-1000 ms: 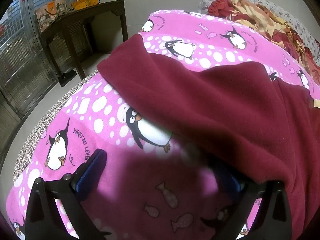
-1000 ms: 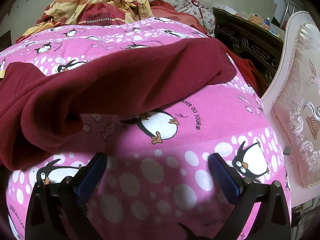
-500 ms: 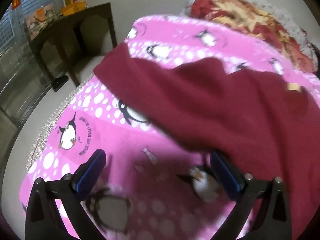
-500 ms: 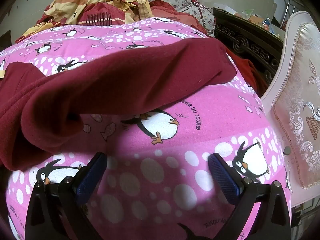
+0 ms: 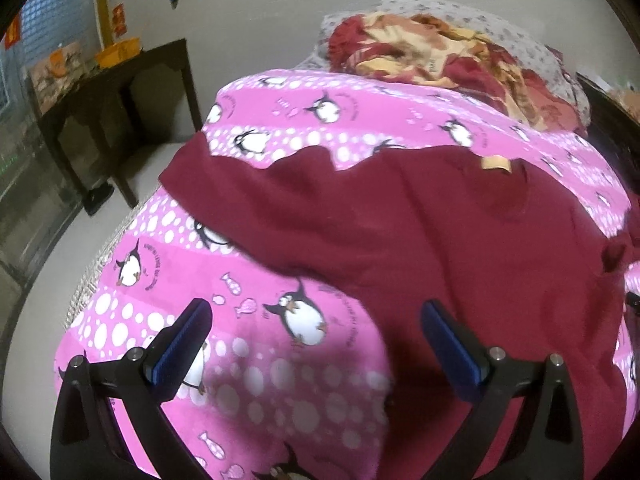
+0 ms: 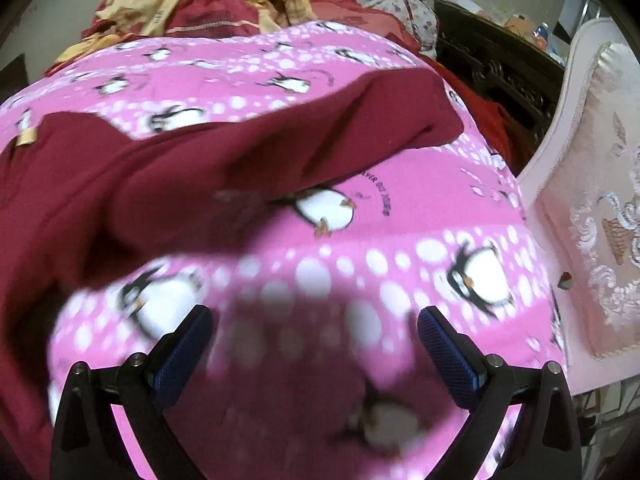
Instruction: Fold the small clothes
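Note:
A dark red fleece garment (image 5: 400,220) lies spread across a pink penguin-print blanket (image 5: 256,360) on a bed, a tan label (image 5: 496,165) near its collar. My left gripper (image 5: 316,332) hovers open above the garment's near edge, its right pad over the red cloth, nothing held. In the right wrist view the same garment (image 6: 200,172) fills the left half, one sleeve reaching right. My right gripper (image 6: 314,340) is open over the bare blanket (image 6: 420,200), below the sleeve, holding nothing.
A rumpled red and yellow quilt (image 5: 440,52) and a floral pillow lie at the bed's head. A dark wooden table (image 5: 116,92) stands left of the bed. A pale embroidered chair (image 6: 592,208) and dark carved furniture (image 6: 496,68) stand at the right.
Both grippers have lifted and pulled back from the bed, so more of the garment and blanket shows. Both stayed open. The garment lies as before.

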